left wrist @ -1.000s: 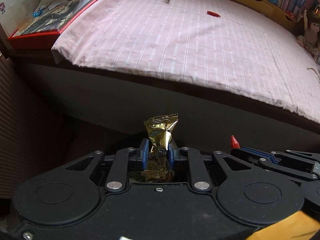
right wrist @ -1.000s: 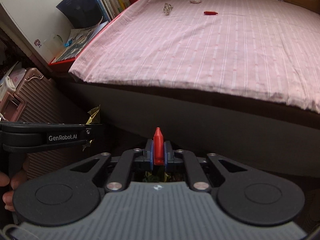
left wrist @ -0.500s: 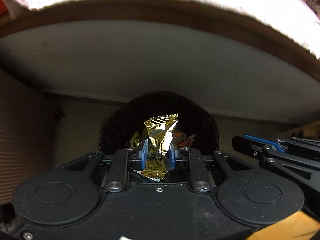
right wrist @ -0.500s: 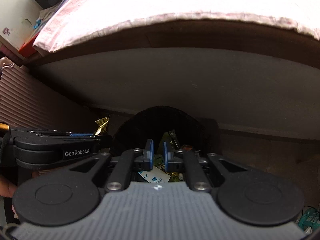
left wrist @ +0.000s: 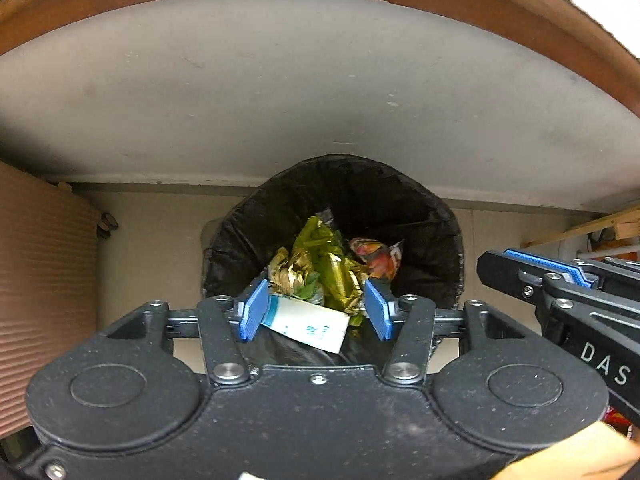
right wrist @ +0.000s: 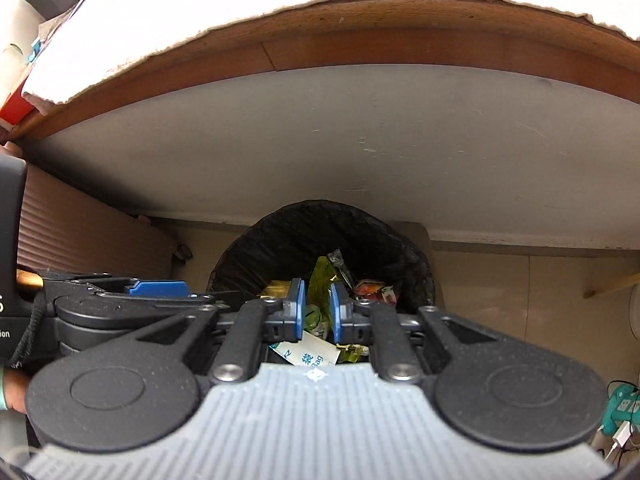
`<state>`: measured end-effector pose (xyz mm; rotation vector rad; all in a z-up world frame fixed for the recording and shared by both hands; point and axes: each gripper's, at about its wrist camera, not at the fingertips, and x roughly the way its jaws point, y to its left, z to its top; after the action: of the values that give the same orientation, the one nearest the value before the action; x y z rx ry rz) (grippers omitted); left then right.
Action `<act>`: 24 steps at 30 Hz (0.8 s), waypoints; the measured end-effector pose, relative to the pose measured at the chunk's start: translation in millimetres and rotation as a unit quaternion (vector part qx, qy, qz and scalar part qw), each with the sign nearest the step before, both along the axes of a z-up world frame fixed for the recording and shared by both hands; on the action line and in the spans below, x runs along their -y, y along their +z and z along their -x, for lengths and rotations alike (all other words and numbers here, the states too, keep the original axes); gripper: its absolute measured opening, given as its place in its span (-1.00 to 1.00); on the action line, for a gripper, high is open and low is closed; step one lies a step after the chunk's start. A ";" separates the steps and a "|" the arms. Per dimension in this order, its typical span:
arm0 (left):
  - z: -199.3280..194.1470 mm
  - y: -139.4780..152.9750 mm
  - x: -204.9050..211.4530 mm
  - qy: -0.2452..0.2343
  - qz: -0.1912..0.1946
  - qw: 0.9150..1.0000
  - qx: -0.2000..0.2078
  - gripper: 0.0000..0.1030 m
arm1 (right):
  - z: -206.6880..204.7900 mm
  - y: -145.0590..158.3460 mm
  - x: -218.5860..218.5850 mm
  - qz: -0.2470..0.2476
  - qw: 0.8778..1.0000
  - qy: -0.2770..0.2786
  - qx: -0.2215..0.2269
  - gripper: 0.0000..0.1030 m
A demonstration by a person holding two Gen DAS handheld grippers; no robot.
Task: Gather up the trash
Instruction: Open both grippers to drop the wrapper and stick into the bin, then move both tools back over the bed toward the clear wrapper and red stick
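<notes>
A bin with a black liner (left wrist: 440, 220) stands on the floor against the bed's side. In it lie a crumpled gold wrapper (left wrist: 296, 274), a white packet with blue print (left wrist: 308, 324) and a colourful wrapper (left wrist: 378, 258). My left gripper (left wrist: 315, 312) hangs over the bin's near rim, wide open with nothing between its blue pads (left wrist: 252, 314). My right gripper (right wrist: 318, 312) is over the same bin (right wrist: 248, 256), its jaws a narrow gap apart and holding nothing. Each gripper shows in the other's view: the right gripper (left wrist: 540, 276) and the left gripper (right wrist: 156, 288).
The bed's grey side panel (left wrist: 320, 100) and wooden rail (right wrist: 360, 48) rise right behind the bin. A ribbed pink suitcase (left wrist: 44, 280) stands close on the left. A wooden slat (left wrist: 580, 228) and a teal power strip (right wrist: 624, 400) are on the right. A hand (right wrist: 14, 392) holds the left tool.
The left gripper has opened and the gold wrapper has dropped into the bin. The red piece left the right gripper earlier. Both views have tipped down from the bed onto the bin.
</notes>
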<state>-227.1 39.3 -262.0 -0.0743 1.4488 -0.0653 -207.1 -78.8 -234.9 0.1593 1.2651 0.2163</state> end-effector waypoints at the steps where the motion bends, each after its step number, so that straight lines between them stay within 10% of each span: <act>1: -0.7 0.3 -0.9 -0.001 0.000 1.000 -0.001 0.01 | -1.0 0.0 -1.5 0.001 1.000 -0.003 0.000 -0.54; 24: -10.2 19.1 8.9 -0.049 -0.008 0.999 0.017 0.42 | -2.7 13.2 12.8 0.010 0.998 -0.065 0.017 0.17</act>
<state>-216.9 30.4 -242.9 0.0115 1.4191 -0.1346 -204.4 -91.6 -221.7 0.2190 1.2184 0.0934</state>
